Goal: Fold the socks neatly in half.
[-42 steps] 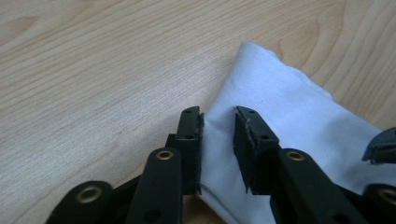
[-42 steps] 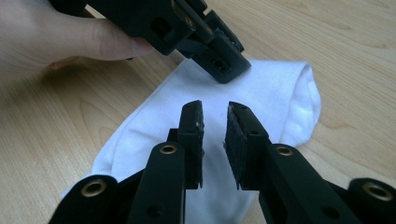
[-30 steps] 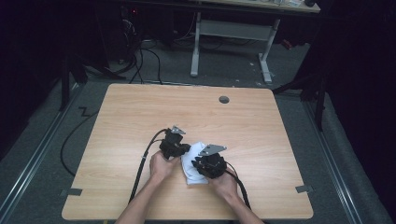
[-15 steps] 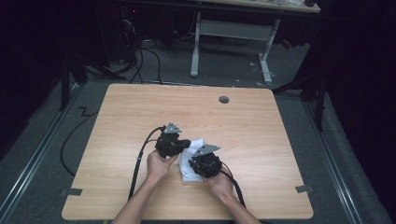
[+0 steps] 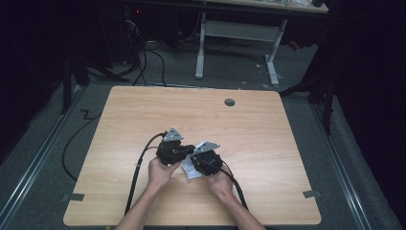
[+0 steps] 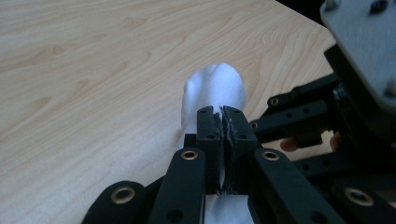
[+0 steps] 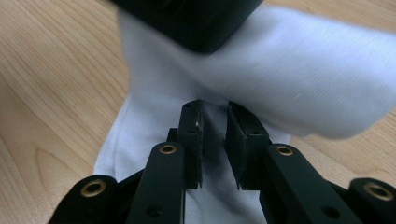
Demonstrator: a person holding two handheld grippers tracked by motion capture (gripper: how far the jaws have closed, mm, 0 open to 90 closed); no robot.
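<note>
Both hands have drawn back toward the person's edge of the desk (image 5: pixel 143 120) since the earlier frames, bringing the white cloth (image 5: pixel 189 170) with them. The left claw (image 6: pixel 223 122) is clamped tight on a fold of that cloth, which bulges up just beyond its tips. The right claw (image 7: pixel 215 122) stands narrowly parted, with the cloth lying between and under its jaws and a raised fold just ahead. The two claws sit just beside each other.
</note>
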